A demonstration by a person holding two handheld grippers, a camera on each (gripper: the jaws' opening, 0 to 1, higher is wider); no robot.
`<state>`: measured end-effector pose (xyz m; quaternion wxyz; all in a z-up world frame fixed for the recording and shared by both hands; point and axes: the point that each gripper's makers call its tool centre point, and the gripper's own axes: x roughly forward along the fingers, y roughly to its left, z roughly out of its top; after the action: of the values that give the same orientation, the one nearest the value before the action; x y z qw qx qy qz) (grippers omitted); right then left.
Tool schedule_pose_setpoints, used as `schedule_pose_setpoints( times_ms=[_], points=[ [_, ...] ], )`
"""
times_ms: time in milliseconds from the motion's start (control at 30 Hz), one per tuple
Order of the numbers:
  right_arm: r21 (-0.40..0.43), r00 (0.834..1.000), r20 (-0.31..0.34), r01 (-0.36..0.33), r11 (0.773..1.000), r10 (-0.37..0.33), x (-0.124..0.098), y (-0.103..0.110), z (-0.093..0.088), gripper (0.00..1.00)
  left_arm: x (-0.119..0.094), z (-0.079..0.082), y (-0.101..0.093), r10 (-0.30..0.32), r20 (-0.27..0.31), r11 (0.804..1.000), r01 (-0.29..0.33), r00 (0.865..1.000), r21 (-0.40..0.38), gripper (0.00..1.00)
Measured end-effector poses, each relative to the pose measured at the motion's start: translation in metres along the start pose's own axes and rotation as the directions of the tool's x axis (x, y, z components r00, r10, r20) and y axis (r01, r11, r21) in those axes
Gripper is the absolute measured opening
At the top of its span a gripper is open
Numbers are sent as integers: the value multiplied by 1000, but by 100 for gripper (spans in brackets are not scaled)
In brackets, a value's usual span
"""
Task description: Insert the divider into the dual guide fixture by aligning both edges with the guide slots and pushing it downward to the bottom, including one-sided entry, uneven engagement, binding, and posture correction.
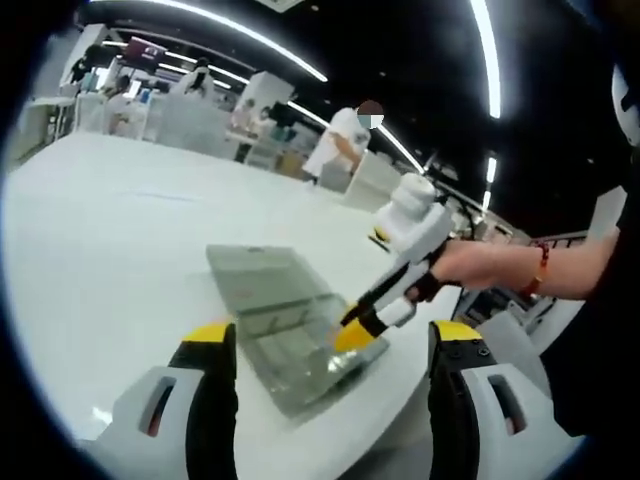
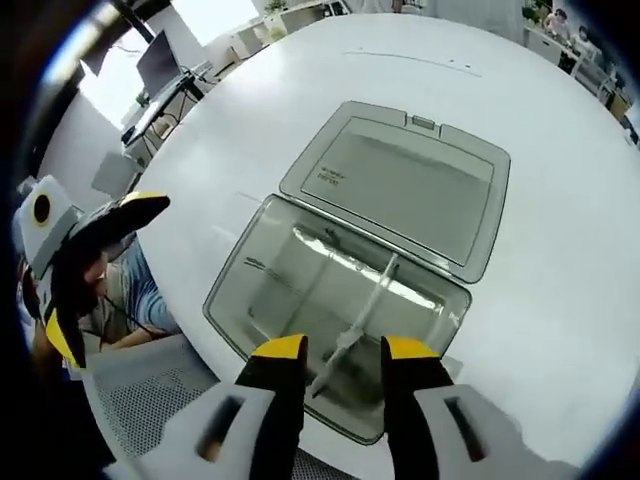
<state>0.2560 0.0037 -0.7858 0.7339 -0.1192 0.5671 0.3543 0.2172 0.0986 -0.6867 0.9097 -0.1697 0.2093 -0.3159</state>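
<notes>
a clear plastic box (image 2: 345, 320) sits open near the edge of a white table (image 2: 560, 250), its hinged lid (image 2: 400, 185) laid flat back on the tabletop on the far side. in the right gripper view the right claw (image 2: 342, 352) hangs just over the near rim of the box, its yellow-tipped jaws a little apart, with the near end of a thin clear divider (image 2: 365, 310) showing in the gap between them; the divider runs across the inside of the box from the near wall toward the far wall, standing on edge. whether the jaws actually pinch the divider or only frame it i cannot tell from this angle. at the left of the same view the left claw (image 2: 95, 245) is off the table edge, well apart from the box, jaws spread wide with nothing between them. in the left gripper view the left claw (image 1: 335, 340) shows its own two jaws parted wide at the bottom, empty, with the box (image 1: 300, 345) and its lid (image 1: 265, 275) beyond them. there the right claw (image 1: 358, 325) reaches in from the right, held by a person's hand (image 1: 475, 265), its yellow tips down at the right end of the box. people (image 1: 340, 140) stand in the background behind the table (image 1: 110, 250).
</notes>
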Motion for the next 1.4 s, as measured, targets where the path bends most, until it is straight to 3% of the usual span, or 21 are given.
schedule_pose_setpoints(
  times_ms=[233,367,467,567,933,1033,1133,1400],
  points=[
    [-21,999,42,-7,1000,8,-5,-1,3,33,-2,-3,0,40,0,999,-40,999,-24,77],
    [-23,998,63,-17,1000,19,-6,0,6,35,-3,-11,5,97,-59,995,-95,994,37,77],
    [-45,997,74,-16,999,20,-8,3,6,38,-5,-11,9,127,-66,991,-124,990,42,76],
    [-50,996,81,-28,998,32,-11,5,6,38,-11,-11,19,203,-94,978,-196,975,76,75],
    [-72,992,122,-31,997,40,-22,6,3,46,-17,-20,23,267,-137,962,-255,954,98,75],
    [-95,983,169,-52,994,67,-26,8,4,47,-18,-20,27,294,-140,955,-284,946,85,75],
    [-64,974,212,-72,995,84,-33,8,5,50,-19,-20,28,311,-137,950,-303,941,76,74],
    [-49,958,266,-100,994,110,-43,7,2,57,-26,-28,38,389,-163,921,-378,907,92,75]
  ],
)
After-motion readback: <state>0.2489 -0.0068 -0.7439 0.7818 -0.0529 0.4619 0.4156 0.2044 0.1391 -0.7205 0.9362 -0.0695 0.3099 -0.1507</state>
